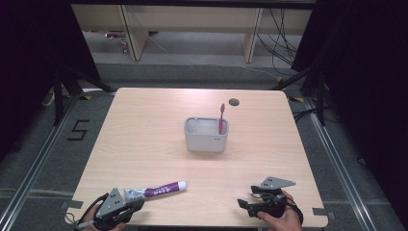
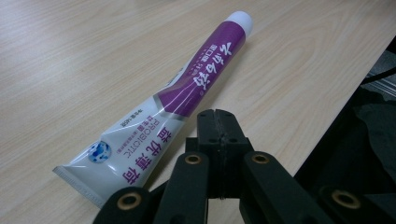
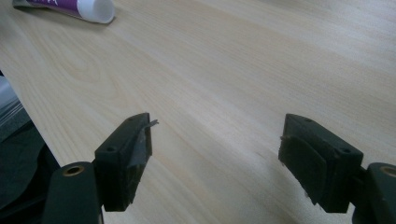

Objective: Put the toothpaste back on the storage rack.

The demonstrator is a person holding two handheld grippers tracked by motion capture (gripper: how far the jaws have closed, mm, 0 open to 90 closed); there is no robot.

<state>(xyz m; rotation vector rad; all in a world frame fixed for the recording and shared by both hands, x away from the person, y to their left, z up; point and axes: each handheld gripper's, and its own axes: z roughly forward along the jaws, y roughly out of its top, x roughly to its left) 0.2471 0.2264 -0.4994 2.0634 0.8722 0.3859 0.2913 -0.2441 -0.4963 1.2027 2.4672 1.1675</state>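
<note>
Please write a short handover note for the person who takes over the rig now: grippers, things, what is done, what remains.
Left gripper: shut, empty, right beside the toothpaste tube, which lies flat near the table's front edge.
Right gripper: open, empty, low over bare table at front right.
Grey holder stands mid-table with the pink toothbrush upright in it.
Done: toothbrush in the holder.
Left, probably: grip the tube and put it in the holder.

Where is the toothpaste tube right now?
In the high view, the toothpaste tube lies flat near the table's front-left edge, beside the left gripper, cap pointing right, well short of the grey caddy.
</note>
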